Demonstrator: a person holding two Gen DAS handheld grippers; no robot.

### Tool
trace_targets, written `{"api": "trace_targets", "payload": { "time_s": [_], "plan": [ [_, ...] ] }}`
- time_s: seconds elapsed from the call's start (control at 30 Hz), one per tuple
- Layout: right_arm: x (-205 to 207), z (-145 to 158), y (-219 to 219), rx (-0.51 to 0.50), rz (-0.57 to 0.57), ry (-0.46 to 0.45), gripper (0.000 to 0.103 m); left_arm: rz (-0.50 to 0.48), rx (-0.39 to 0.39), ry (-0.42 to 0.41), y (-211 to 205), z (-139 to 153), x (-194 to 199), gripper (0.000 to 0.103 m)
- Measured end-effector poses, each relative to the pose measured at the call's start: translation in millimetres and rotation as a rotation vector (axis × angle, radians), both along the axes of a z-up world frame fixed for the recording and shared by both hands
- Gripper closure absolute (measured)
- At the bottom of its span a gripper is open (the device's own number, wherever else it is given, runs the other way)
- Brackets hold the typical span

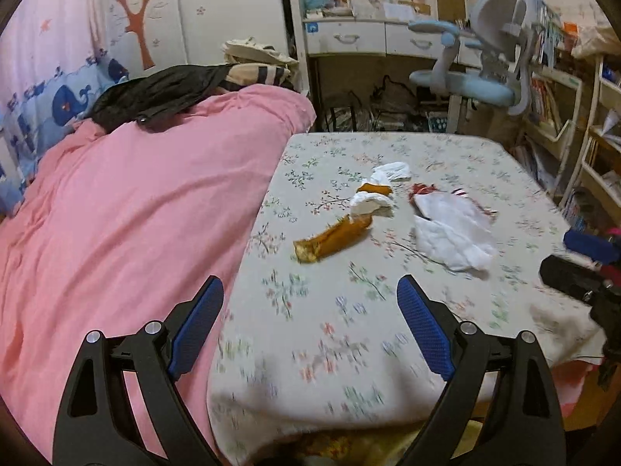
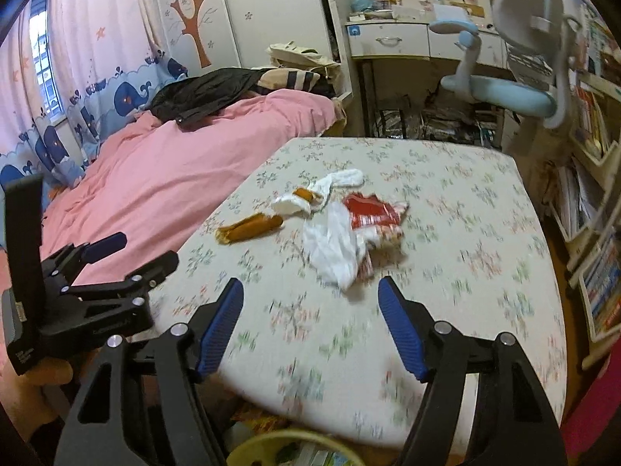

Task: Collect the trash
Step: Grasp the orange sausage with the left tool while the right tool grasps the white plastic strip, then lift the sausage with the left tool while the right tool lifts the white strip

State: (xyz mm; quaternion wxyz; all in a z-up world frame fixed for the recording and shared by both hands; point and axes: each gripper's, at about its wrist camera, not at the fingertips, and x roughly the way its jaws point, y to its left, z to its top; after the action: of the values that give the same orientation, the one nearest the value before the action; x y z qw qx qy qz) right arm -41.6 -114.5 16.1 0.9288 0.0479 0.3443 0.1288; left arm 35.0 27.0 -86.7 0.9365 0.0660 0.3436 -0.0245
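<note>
Both claws are released, jaws spread wide and holding nothing: the left claw and right claw hover over the bench's near edge. The trash lies mid-bench, toward the far left: an orange wrapper, crumpled tissues, a white bag touching a red packet. A pink quilt borders the bench's left edge.

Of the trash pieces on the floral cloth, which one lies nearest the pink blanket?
The long orange-brown wrapper, lying flat at the left end of the pile. The white tissues and red-and-white packet sit farther right.
</note>
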Motion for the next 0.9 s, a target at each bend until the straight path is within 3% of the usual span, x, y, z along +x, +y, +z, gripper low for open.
{"api": "trace_targets", "payload": {
  "time_s": [0.13, 0.4, 0.47, 0.57, 0.6, 0.67, 0.73, 0.8, 0.9],
  "plan": [
    [27.1, -5.1, 2.9, -0.018, 0.005, 0.004, 0.039, -0.011, 0.01, 0.045, -3.3, -14.7, 36.5, 0.016],
    [71.8, -28.8, 10.6, -0.058, 0.045, 0.096, 0.05, -0.099, 0.055, 0.081, -25.3, -33.2, 86.2, 0.016],
    [76.4, -35.1, 15.1, -0.078, 0.074, 0.118, 0.057, -0.122, 0.073, 0.085, -31.8, -38.0, 96.6, 0.016],
    [77.5, -40.3, 23.1, -0.123, 0.12, 0.145, 0.082, -0.141, 0.094, 0.11, -36.3, -48.6, 106.2, 0.019],
    [76.8, -41.0, 25.2, -0.133, 0.128, 0.15, 0.091, -0.146, 0.101, 0.121, -37.0, -53.0, 109.1, 0.027],
    [71.9, -39.6, 27.0, -0.144, 0.144, 0.153, 0.098, -0.144, 0.097, 0.169, -35.2, -62.0, 114.3, 0.043],
    [67.9, -36.6, 24.9, -0.132, 0.148, 0.154, 0.099, -0.129, 0.093, 0.156, -31.6, -59.7, 112.5, 0.065],
    [63.7, -32.7, 21.3, -0.096, 0.152, 0.163, 0.099, -0.137, 0.036, 0.177, -25.4, -53.7, 112.3, 0.089],
    [53.9, -23.4, 12.3, -0.035, 0.148, 0.17, 0.099, -0.141, -0.036, 0.203, -17.0, -49.1, 108.0, 0.095]
  ]
}}
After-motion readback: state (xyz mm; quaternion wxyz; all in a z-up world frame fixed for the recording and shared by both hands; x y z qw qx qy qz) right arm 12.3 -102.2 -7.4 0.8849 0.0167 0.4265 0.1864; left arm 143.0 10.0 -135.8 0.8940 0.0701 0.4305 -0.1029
